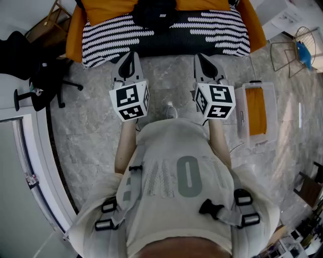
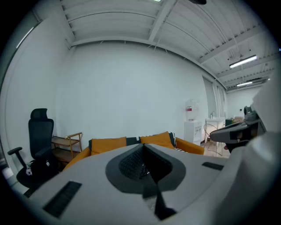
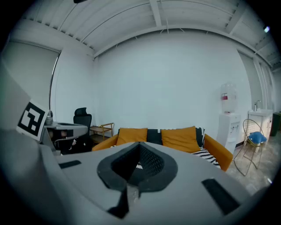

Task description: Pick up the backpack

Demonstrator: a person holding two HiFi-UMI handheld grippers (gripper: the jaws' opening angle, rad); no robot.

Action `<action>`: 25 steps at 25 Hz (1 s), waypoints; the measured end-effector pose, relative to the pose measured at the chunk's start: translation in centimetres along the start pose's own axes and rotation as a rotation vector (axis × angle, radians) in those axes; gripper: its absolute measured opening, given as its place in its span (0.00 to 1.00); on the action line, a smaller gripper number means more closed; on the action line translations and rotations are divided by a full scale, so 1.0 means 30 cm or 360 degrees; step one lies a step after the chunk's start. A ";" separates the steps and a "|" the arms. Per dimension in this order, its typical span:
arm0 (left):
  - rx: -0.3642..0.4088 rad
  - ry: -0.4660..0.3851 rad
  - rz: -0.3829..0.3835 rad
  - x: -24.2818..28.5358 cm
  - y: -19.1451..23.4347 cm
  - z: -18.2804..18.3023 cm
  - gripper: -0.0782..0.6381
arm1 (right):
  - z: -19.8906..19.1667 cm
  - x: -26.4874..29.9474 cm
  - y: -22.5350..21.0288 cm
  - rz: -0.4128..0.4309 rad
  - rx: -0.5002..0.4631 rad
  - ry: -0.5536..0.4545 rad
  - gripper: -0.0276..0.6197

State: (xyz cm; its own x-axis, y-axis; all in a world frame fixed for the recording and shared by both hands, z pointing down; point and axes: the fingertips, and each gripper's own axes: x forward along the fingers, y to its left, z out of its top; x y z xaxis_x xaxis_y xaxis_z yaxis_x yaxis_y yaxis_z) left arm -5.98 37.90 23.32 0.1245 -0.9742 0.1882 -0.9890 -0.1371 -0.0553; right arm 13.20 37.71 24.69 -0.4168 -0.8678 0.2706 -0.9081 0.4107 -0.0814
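sofa (image 1: 75, 35) ahead holds the backpack (image 1: 154, 12), centred between left gripper (image 1: 130, 59) and right gripper (image 1: 202, 60). both jaws sit together, empty.

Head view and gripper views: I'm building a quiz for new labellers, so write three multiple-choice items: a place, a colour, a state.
1. Where does the backpack lie? A on the sofa; B on the floor; C in a gripper.
2. What colour are the sofa's cushions? A blue; B orange; C green.
3. How are the left gripper and right gripper? A both open; B shut on the backpack; C both shut, empty.
Answers: 1A, it rests on the sofa seat; 2B, orange in both gripper views; 3C, jaws together, nothing between.
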 end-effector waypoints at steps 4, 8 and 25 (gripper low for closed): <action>-0.0005 0.0012 0.0004 0.024 -0.001 -0.008 0.13 | -0.012 0.015 -0.010 0.0010 -0.0007 0.0014 0.05; -0.0012 0.0032 0.0004 0.050 -0.008 -0.016 0.13 | -0.024 0.029 -0.027 0.0023 0.0012 0.0036 0.05; -0.0073 0.0073 0.0051 0.107 0.050 -0.053 0.13 | -0.039 0.128 -0.020 0.0110 0.0086 0.0077 0.05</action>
State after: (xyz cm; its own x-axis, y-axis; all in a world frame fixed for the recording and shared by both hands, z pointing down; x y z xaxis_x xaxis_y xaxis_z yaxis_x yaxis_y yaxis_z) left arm -7.20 34.86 25.39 0.0899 -0.9686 0.2317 -0.9952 -0.0965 -0.0175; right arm 12.18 34.47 26.91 -0.4773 -0.8228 0.3085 -0.8786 0.4524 -0.1529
